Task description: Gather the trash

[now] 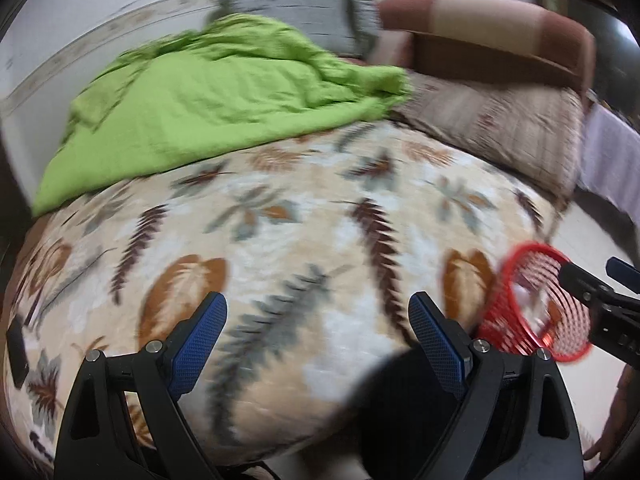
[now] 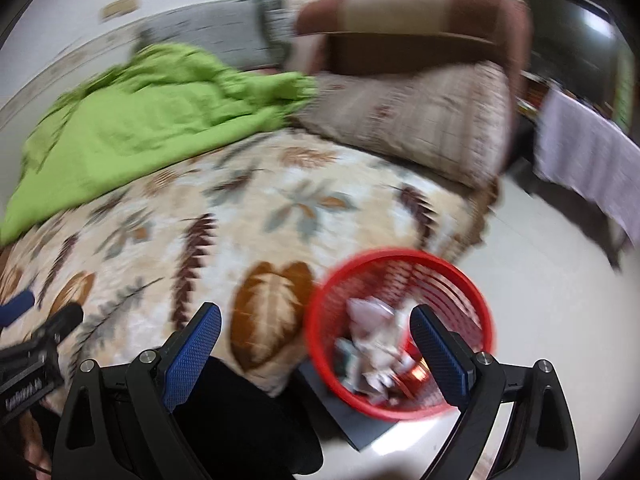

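A red mesh basket (image 2: 400,328) stands on the pale floor at the bed's near right corner, with crumpled paper and wrappers (image 2: 372,344) inside. It also shows in the left wrist view (image 1: 536,304). My right gripper (image 2: 316,352) is open and empty, above the bed corner and the basket's left rim. My left gripper (image 1: 318,344) is open and empty over the leaf-patterned bedspread (image 1: 280,232). The right gripper (image 1: 592,296) appears at the right edge of the left wrist view, over the basket. Both views are blurred.
A green blanket (image 1: 208,100) lies bunched at the bed's far left. Pillows (image 1: 500,128) and a brown headboard (image 1: 500,36) are at the far right. A dark phone-like object (image 1: 16,350) lies at the bed's left edge. A dark mat (image 2: 352,416) lies under the basket.
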